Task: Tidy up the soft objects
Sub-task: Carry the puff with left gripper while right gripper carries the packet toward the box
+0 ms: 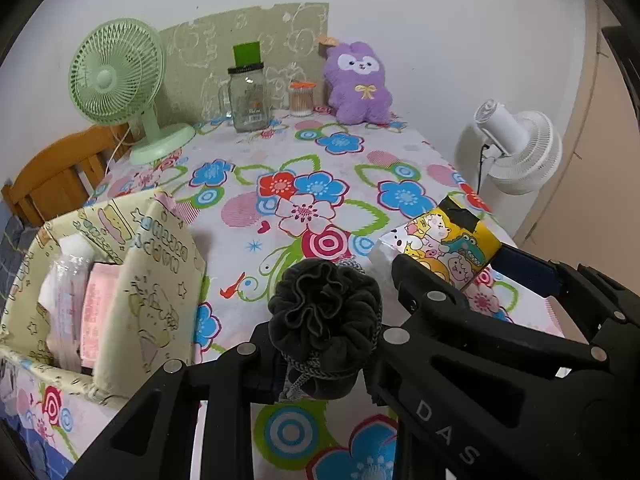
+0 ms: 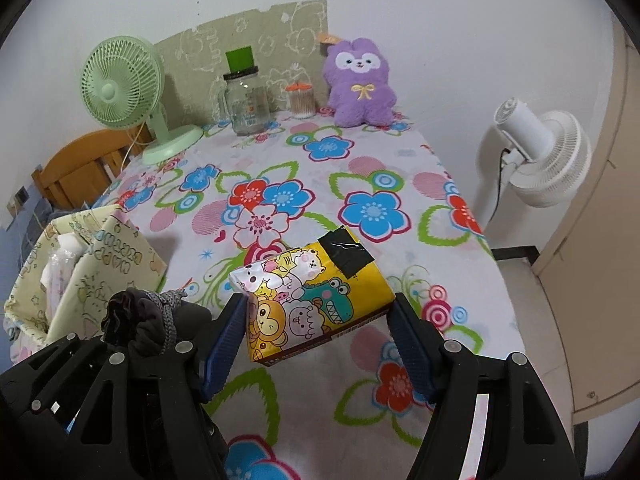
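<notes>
- Dark pouch (image 1: 324, 320), a soft drawstring bag with a ruffled mouth and grey braided cord, sits pinched between the narrow-set jaws of the left gripper (image 1: 320, 360), raised off the table.
- Beside it, the right gripper (image 2: 320, 320) clamps a yellow tissue pack (image 2: 316, 292) at both ends with its blue ribbed pads (image 2: 226, 344); the jaws stand fairly wide around it.
- That pack is glossy plastic printed with cartoon animals, with a patch of black tape on its far end, and is held tilted above the cloth.
- Table (image 2: 360, 168) is covered by a white cloth with bold blue, red and pink flowers and green outlines.
- At the left edge stands a pale yellow fabric box (image 1: 160, 288) with printed doodles, holding a clear bottle and pink packets.
- Along the far side, against a white wall: a green fan (image 1: 116, 76), a glass jar (image 1: 248, 96) with a black lid, a small tub of cotton swabs, and a fluffy purple plush (image 1: 358, 84).
- A wooden chair back shows at left; a white fan (image 2: 540, 152) stands off the table's right.
</notes>
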Motion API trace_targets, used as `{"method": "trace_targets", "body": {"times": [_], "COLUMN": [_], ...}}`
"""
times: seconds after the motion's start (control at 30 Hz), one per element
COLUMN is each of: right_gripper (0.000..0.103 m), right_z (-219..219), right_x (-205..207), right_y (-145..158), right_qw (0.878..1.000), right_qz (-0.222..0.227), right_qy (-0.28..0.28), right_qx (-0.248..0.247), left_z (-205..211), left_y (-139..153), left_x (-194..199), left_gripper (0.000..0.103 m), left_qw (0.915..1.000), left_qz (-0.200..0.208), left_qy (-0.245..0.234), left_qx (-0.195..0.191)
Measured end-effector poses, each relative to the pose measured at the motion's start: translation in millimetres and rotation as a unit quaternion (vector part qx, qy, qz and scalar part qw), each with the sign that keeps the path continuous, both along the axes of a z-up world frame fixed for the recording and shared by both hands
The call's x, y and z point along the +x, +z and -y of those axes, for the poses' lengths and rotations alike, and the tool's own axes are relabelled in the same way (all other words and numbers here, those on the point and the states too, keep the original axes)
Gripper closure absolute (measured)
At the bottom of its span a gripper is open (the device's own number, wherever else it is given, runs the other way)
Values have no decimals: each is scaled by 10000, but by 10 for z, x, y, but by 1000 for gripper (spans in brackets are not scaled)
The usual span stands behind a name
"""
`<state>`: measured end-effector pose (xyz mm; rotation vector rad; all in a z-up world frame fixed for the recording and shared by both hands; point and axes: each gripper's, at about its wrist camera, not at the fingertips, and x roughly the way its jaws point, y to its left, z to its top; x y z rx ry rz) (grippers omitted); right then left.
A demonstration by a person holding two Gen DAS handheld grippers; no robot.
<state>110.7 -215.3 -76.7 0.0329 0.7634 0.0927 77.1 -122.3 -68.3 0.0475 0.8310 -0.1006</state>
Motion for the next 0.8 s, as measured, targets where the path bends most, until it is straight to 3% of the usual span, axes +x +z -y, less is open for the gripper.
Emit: {"method": "trace_targets", "body": {"times": [0.43, 0.8], "right_gripper": [30, 30], "right_z": [-86, -178], "right_x": [-473, -805], "right_y": [393, 652], "right_qw": [9988, 9979], "right_qz": [446, 521], "right_qy": [-157, -387], "right_qx": [-107, -16], "left_z": [-70, -177], "left_y": [363, 627], "left_x": [-341, -609], "left_gripper": [73, 73], "left_qw": [9988, 9975], "left_qz": [404, 561], "left_qy": [-266, -416], "left_qx": [80, 83]}}
